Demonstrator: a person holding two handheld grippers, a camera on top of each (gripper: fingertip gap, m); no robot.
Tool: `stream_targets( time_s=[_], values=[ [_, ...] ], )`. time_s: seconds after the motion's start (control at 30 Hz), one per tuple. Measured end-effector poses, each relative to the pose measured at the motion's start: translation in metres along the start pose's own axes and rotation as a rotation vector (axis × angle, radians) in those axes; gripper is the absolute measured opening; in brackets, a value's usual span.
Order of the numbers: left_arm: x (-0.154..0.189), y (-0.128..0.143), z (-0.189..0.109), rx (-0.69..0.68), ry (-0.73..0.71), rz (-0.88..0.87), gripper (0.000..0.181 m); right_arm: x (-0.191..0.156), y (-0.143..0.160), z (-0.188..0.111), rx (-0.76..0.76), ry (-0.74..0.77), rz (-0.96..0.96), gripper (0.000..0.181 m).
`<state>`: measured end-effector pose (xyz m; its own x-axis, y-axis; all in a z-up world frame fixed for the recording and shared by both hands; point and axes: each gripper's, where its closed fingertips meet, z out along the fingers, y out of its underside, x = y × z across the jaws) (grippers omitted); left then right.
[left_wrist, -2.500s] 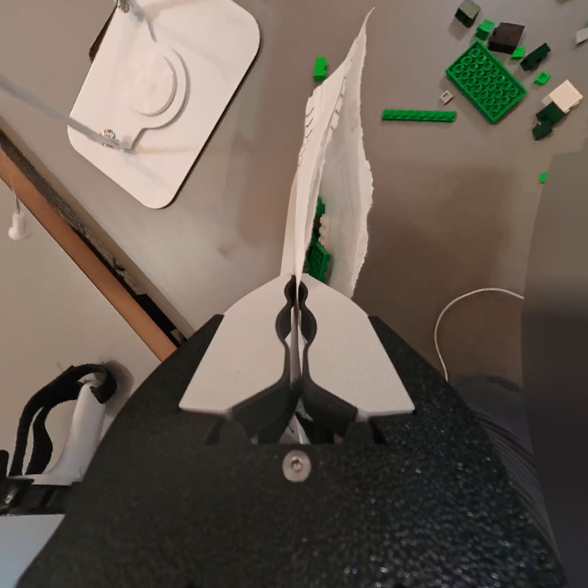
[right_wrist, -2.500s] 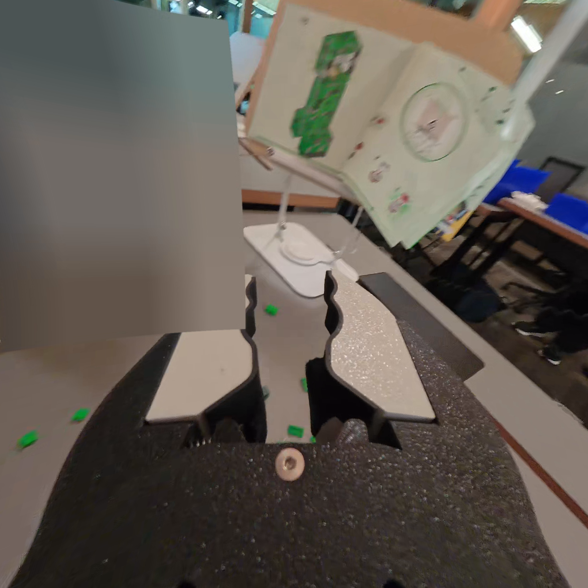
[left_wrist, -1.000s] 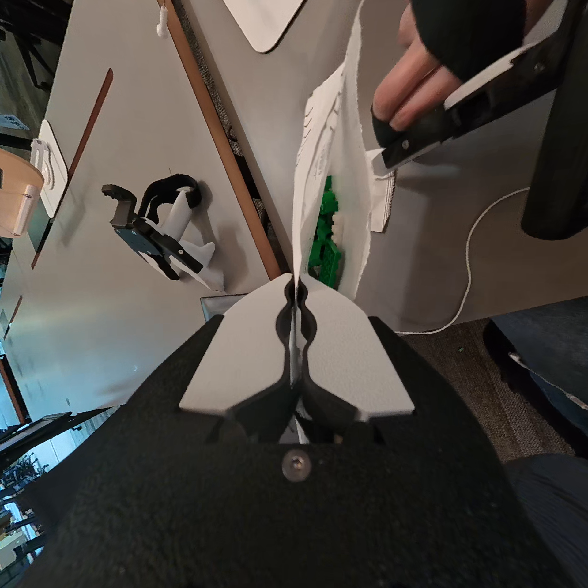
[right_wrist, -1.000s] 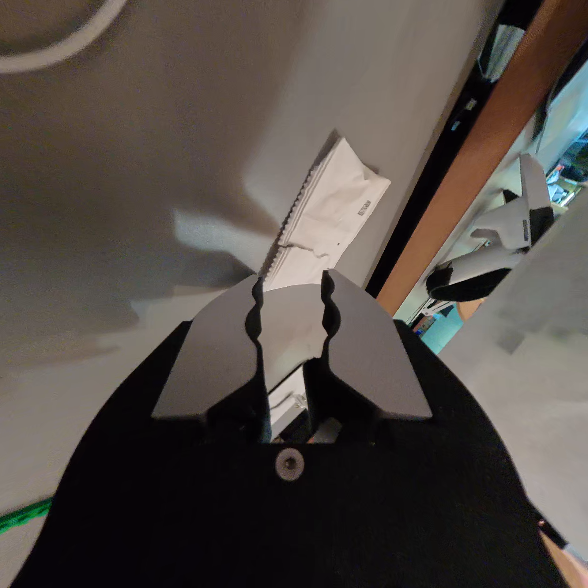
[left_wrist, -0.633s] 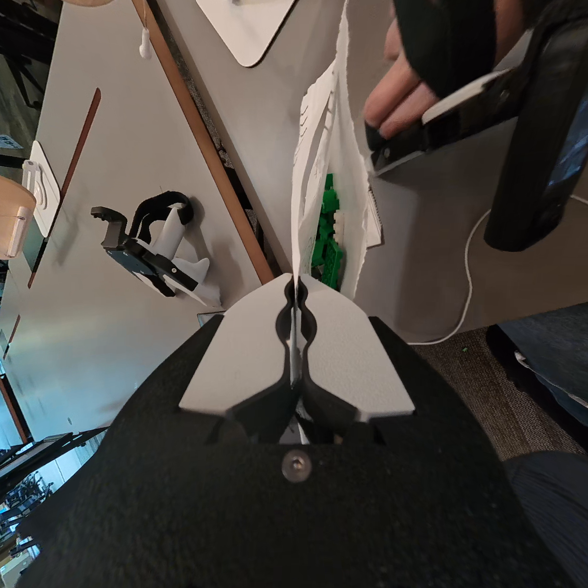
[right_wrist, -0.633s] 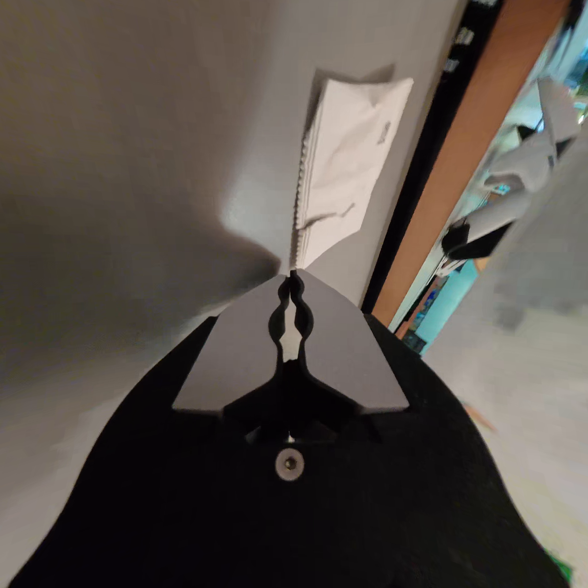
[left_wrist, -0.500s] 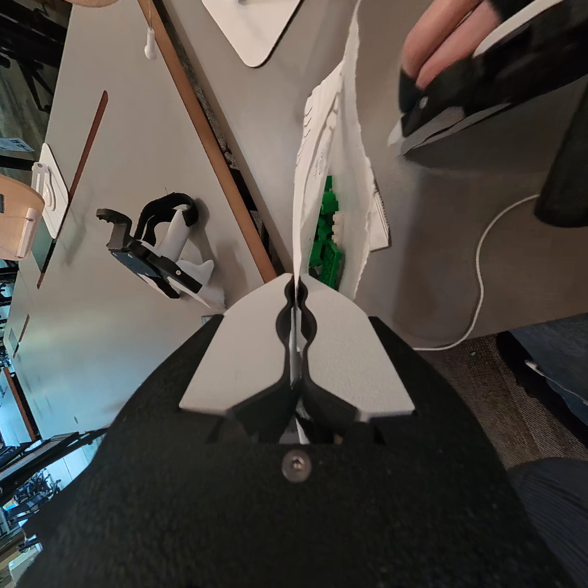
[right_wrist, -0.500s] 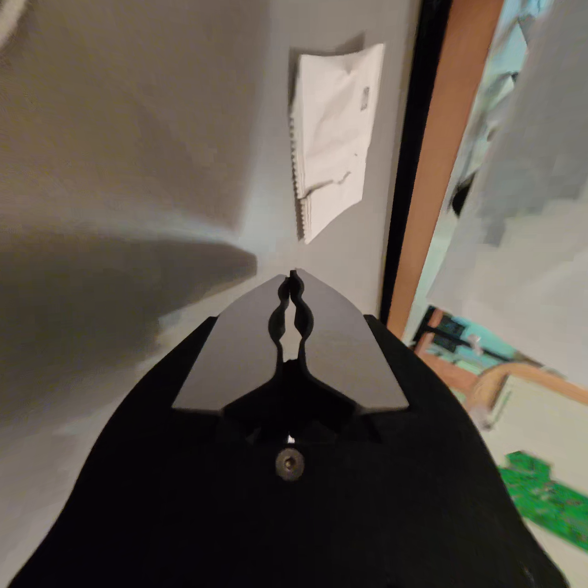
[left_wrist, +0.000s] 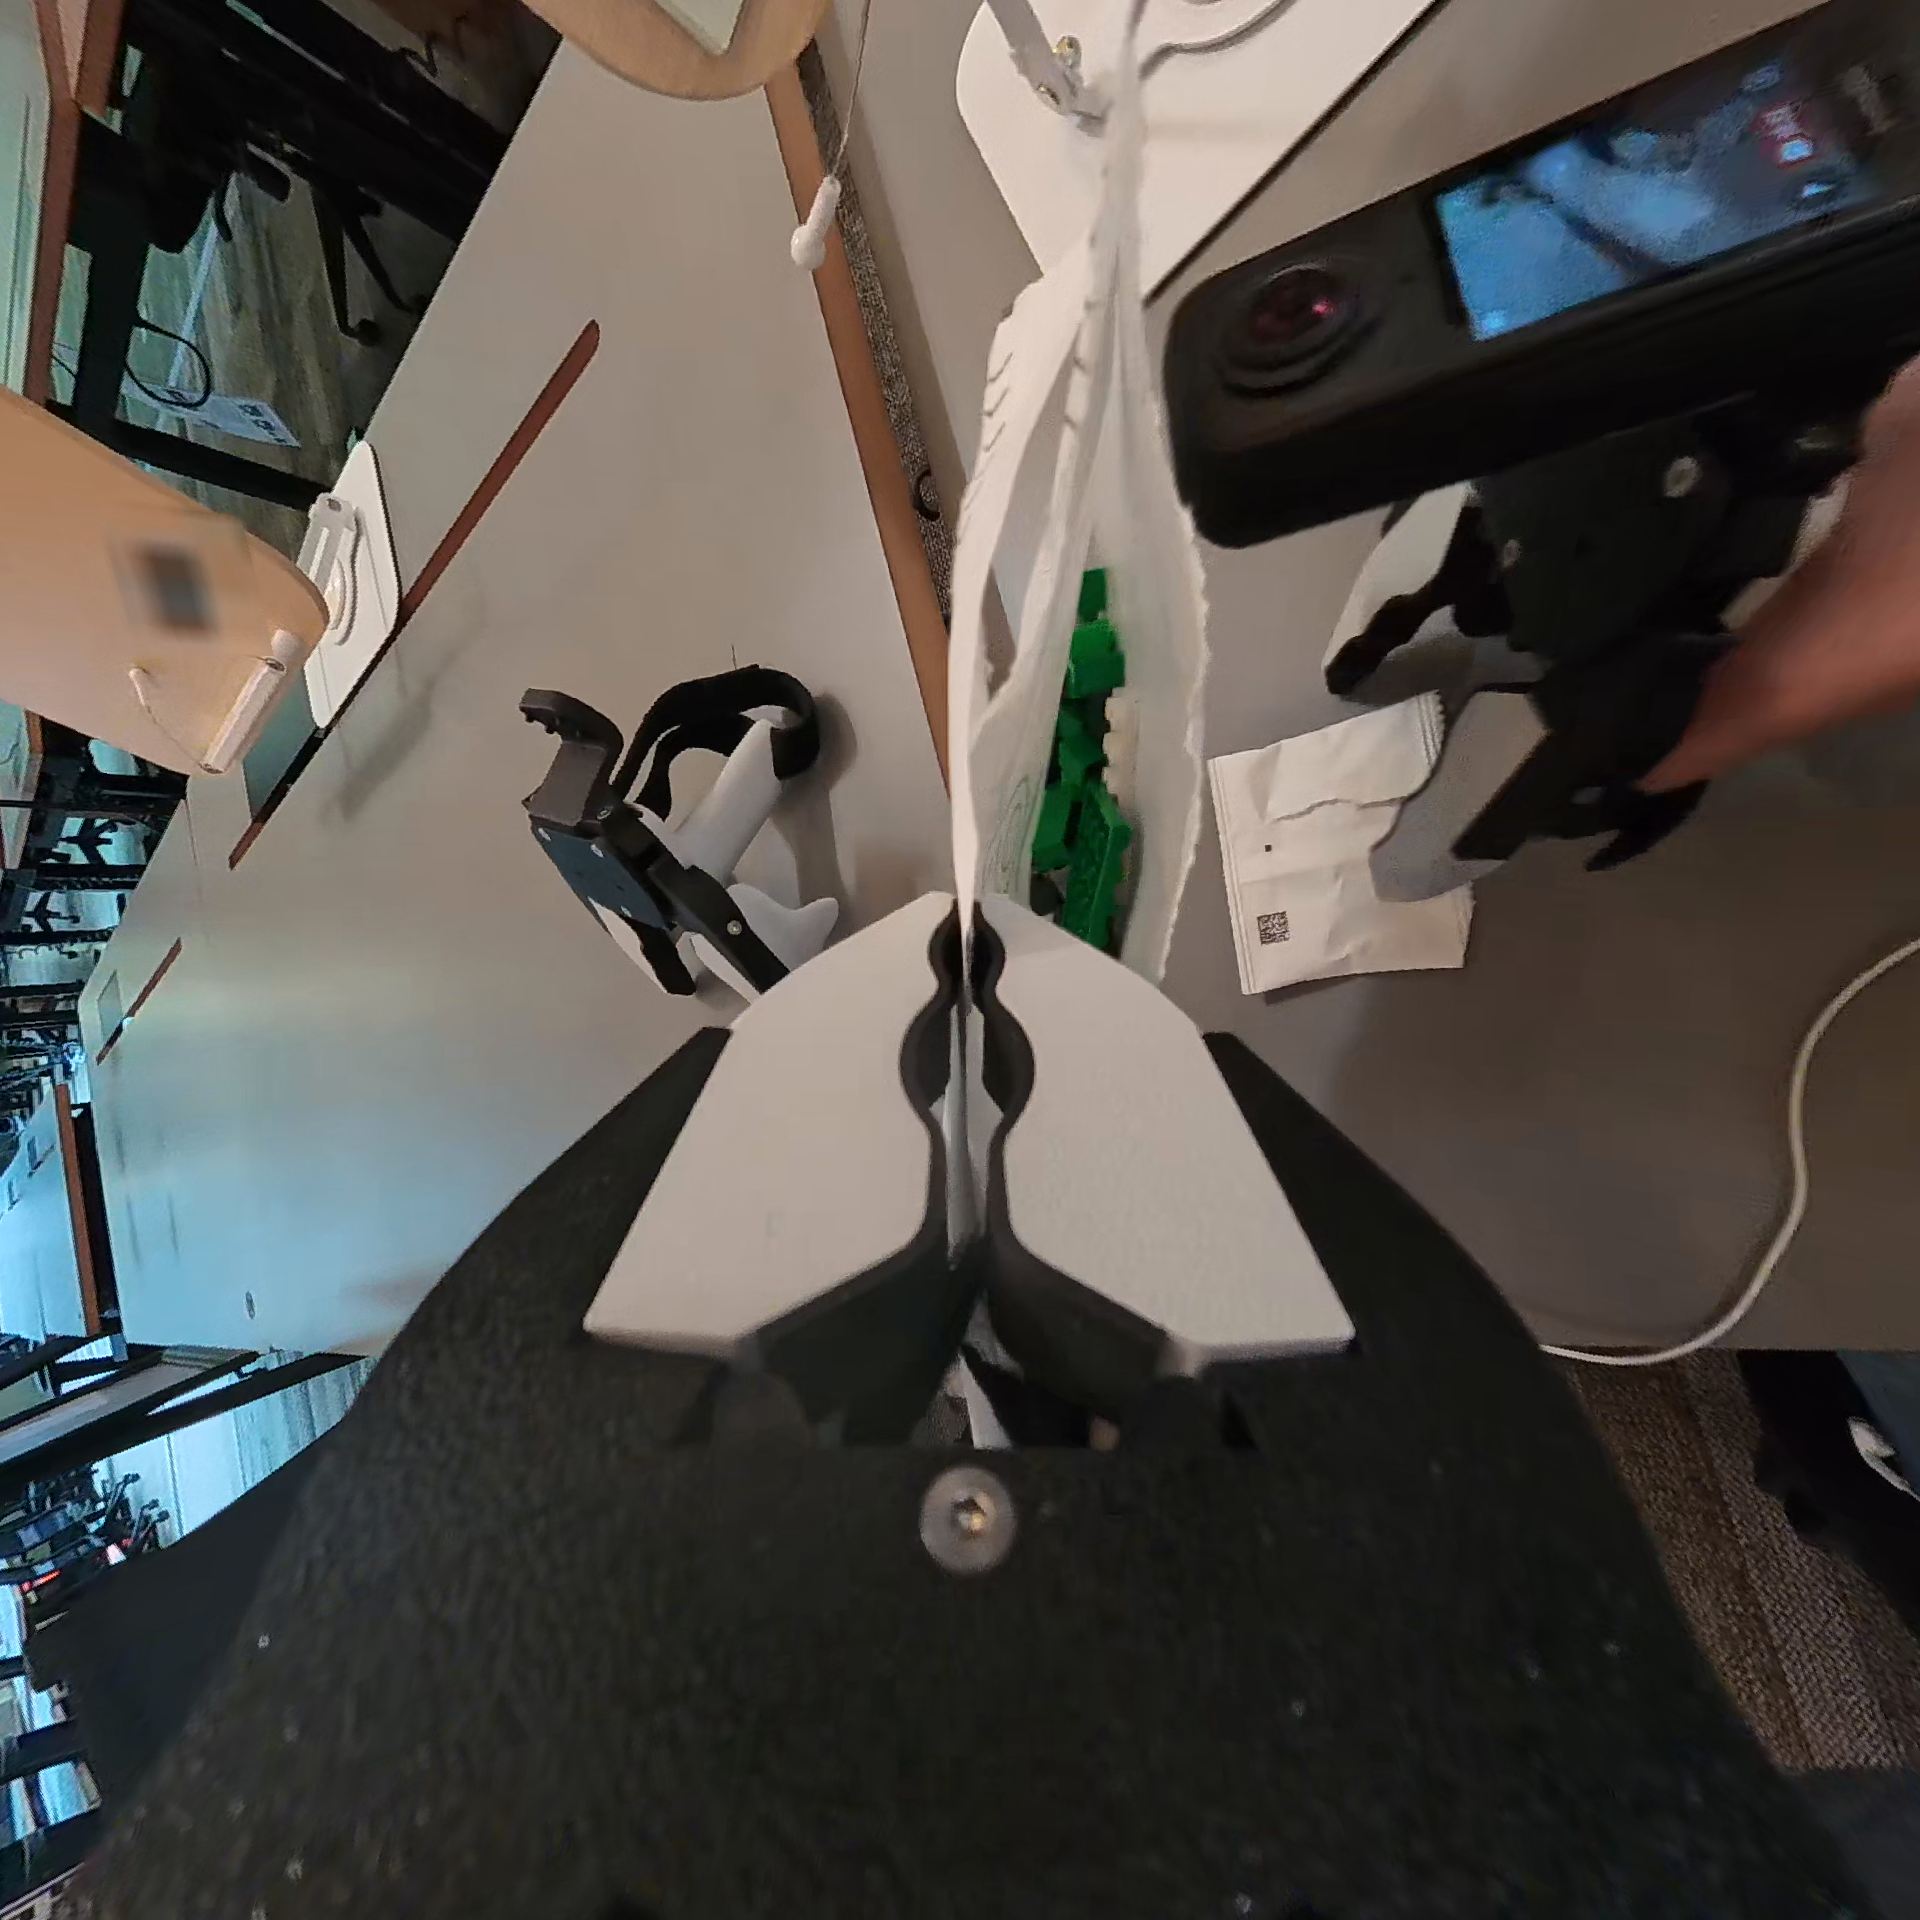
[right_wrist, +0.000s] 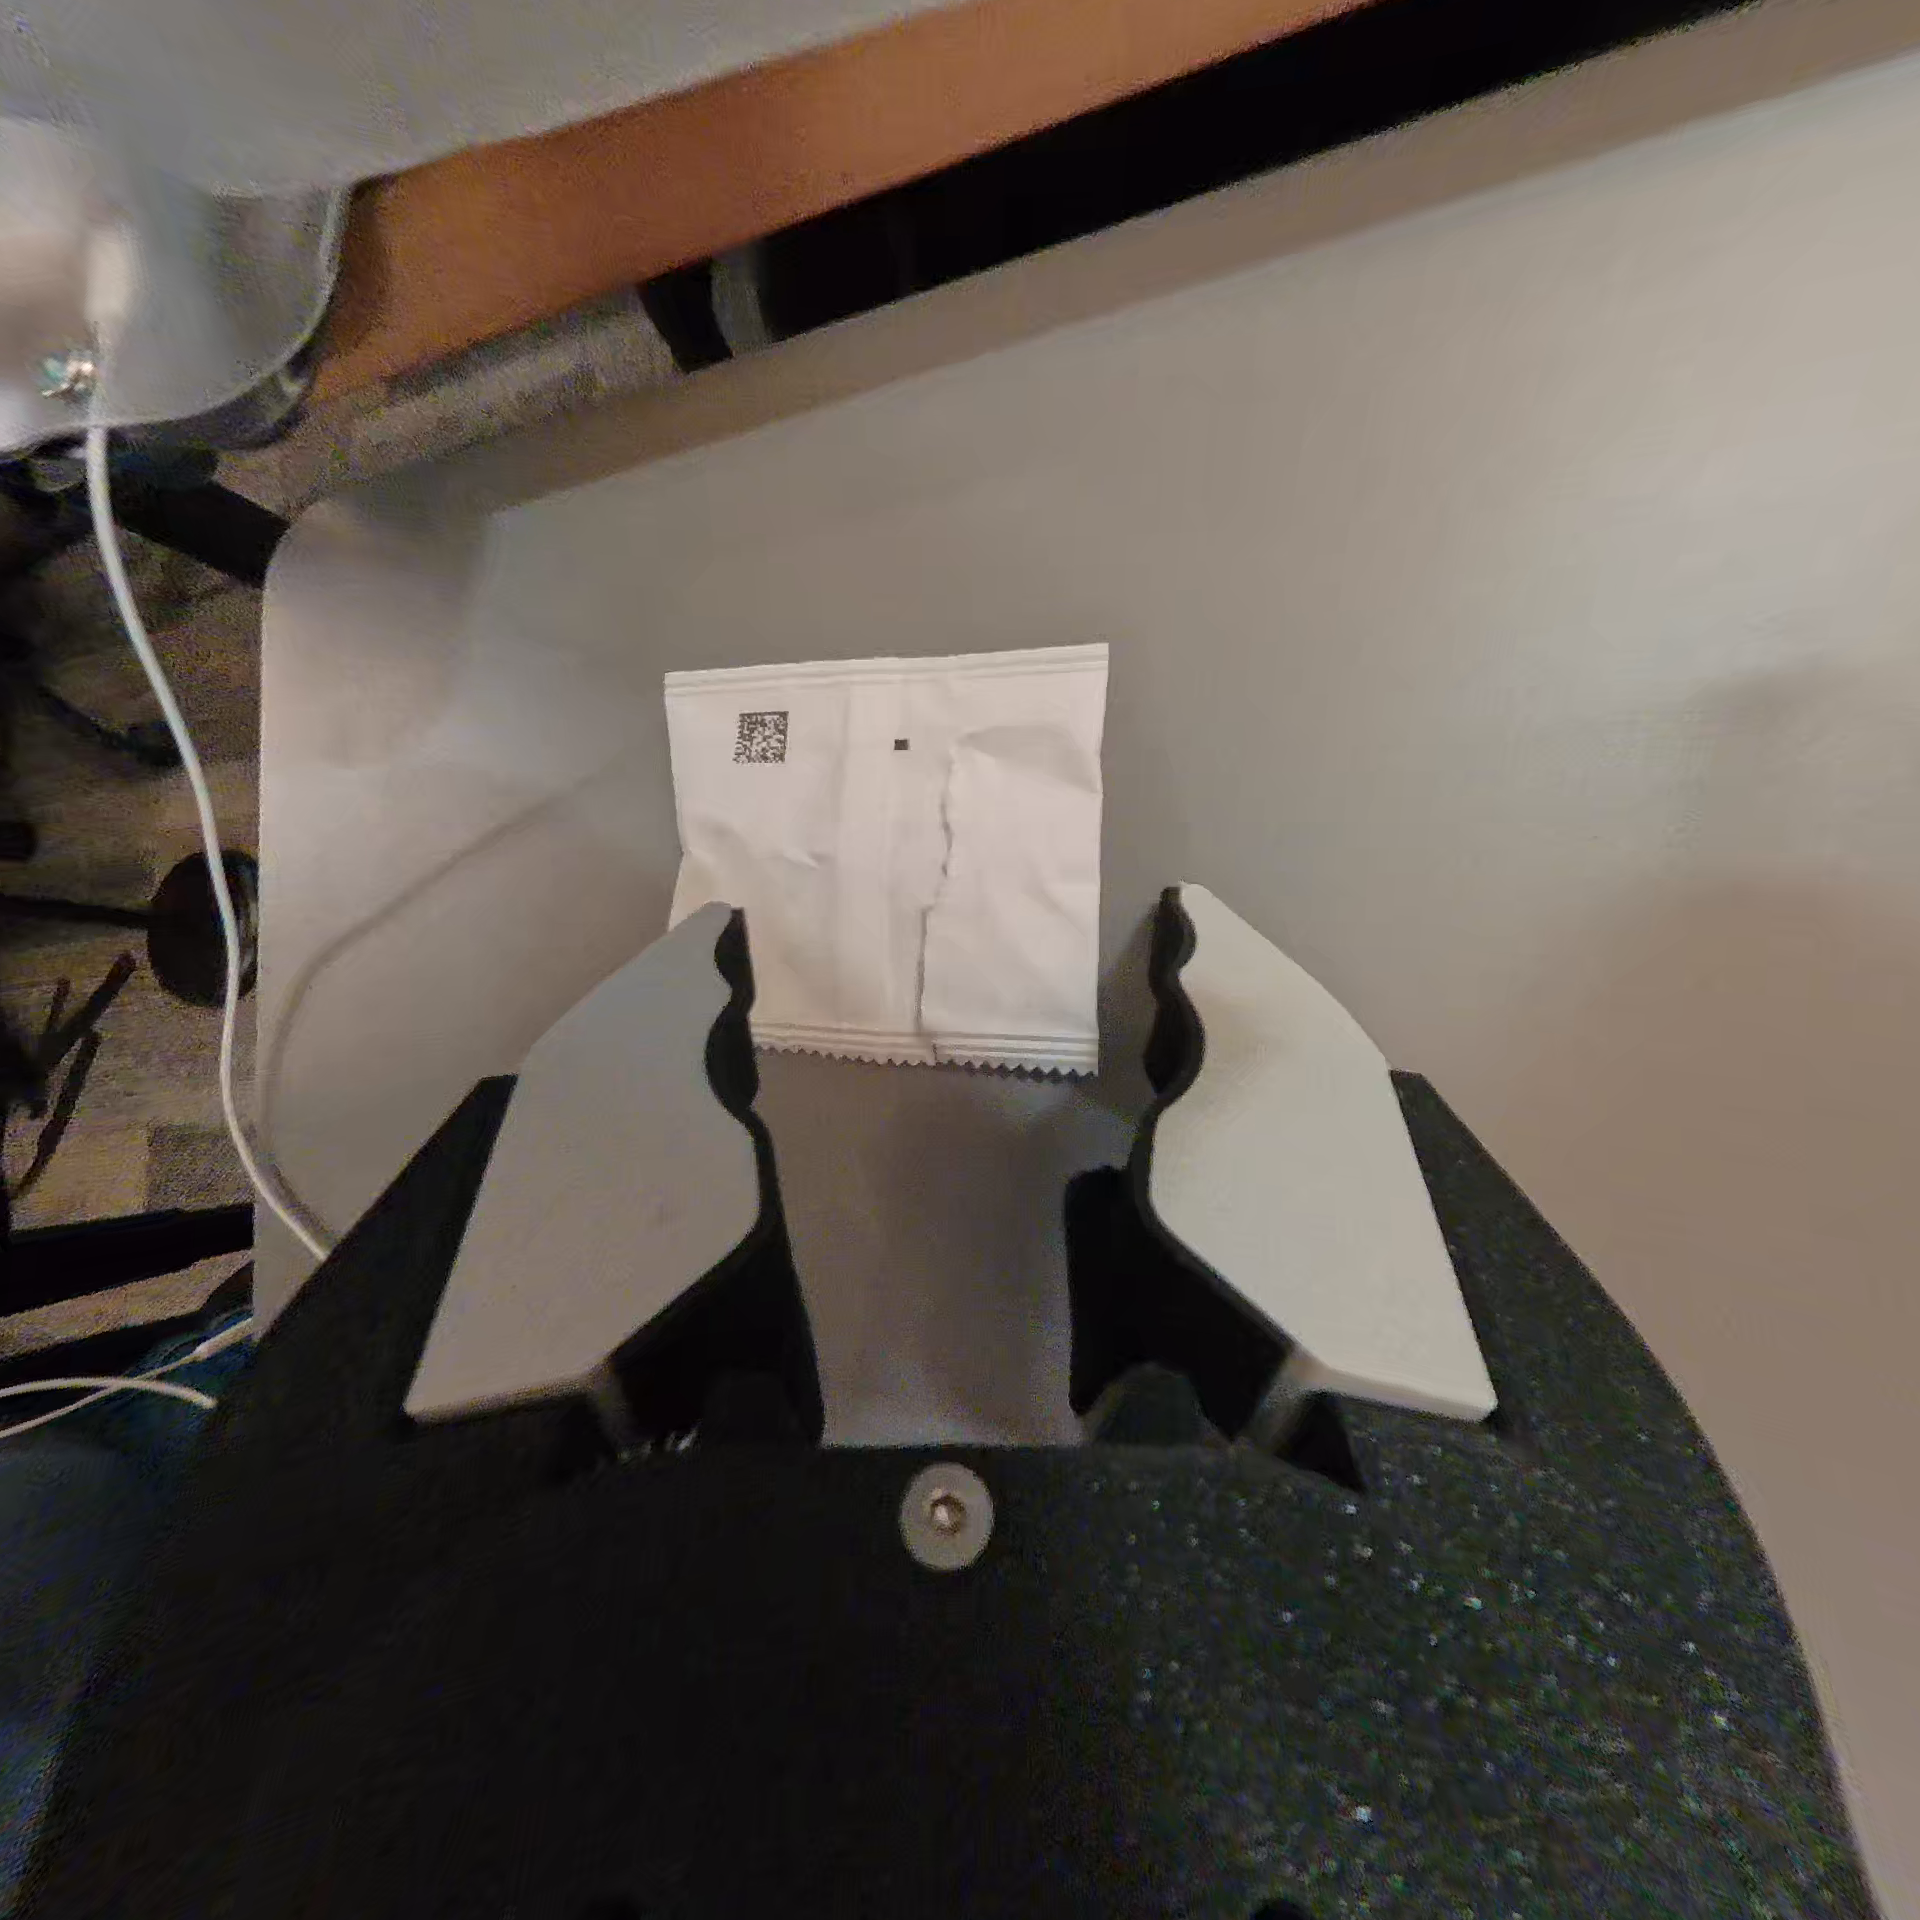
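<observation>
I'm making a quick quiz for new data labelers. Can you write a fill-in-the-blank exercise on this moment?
1. The left gripper is shut on a torn white paper bag holding ____ bricks.
2. The right gripper's jaws are ____.
3. The flat white packet lies on the grey ____.

Missing words: green; open; table

Black pebbled tool (left_wrist: 966, 940) bodies, pale grey wavy-edged fingers (right_wrist: 613, 1164), silver centre screw (right_wrist: 943, 1515)

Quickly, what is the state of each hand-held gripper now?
Left hand-held gripper: shut on the torn paper bag of green bricks.
Right hand-held gripper: open, empty, above a flat paper packet.
</observation>
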<state>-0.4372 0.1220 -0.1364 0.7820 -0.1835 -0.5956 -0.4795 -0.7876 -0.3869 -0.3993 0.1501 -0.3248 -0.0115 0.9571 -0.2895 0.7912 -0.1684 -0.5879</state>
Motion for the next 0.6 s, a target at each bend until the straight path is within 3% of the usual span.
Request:
stream_targets(
  time_s=[0.1, 0.23, 0.47, 0.6],
  values=[
    [0.0, 0.001, 0.003, 0.0, 0.008, 0.003, 0.0, 0.005, 0.002, 0.002, -0.083, 0.057, -0.027, 0.062],
    [-0.002, 0.003, 0.007, -0.002, 0.008, -0.009, 0.0, 0.013, 0.007, 0.002, -0.146, 0.162, -0.123, 0.032],
    [0.001, 0.003, 0.013, 0.007, 0.034, -0.013, 0.0, 0.012, 0.011, 0.001, -0.103, 0.154, -0.182, 0.011],
    [0.006, -0.001, 0.017, 0.014, 0.058, 0.007, 0.0, 0.025, 0.02, -0.024, -0.044, 0.247, -0.283, 0.004]
  ],
)
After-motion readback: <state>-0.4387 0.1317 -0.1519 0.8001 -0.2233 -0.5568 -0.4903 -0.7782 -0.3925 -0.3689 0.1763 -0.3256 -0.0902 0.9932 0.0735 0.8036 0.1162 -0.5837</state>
